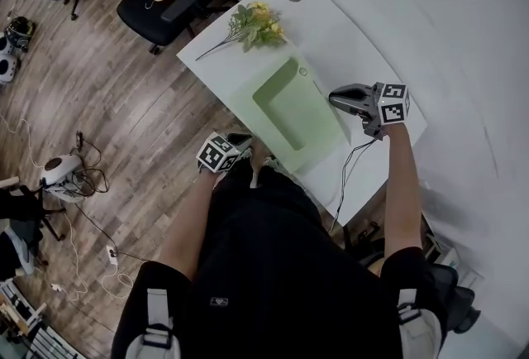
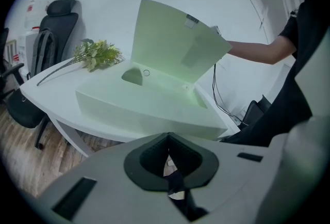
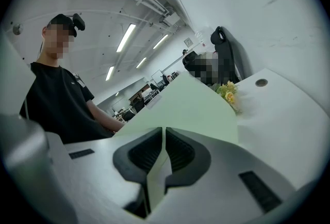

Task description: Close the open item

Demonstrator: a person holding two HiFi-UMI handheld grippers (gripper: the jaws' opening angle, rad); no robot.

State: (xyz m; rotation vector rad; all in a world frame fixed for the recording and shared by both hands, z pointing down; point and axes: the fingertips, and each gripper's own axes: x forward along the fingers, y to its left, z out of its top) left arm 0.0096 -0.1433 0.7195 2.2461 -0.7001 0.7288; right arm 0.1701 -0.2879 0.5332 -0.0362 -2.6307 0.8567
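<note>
A pale green box (image 1: 281, 105) lies on the white table (image 1: 355, 43) with its lid raised. In the left gripper view the lid (image 2: 170, 42) stands up steeply from the far side of the base (image 2: 144, 104). My right gripper (image 1: 335, 98) is shut on the lid's free edge, and in the right gripper view the thin green lid (image 3: 191, 109) passes between its pads (image 3: 178, 150). My left gripper (image 1: 241, 142) hangs at the table's front edge, apart from the box. It is shut and holds nothing (image 2: 167, 158).
A bunch of yellow flowers (image 1: 256, 25) lies on the table beyond the box. A black cable (image 1: 347, 171) hangs off the table's near right edge. A black office chair (image 1: 161, 6) stands at the far left of the table, on the wooden floor.
</note>
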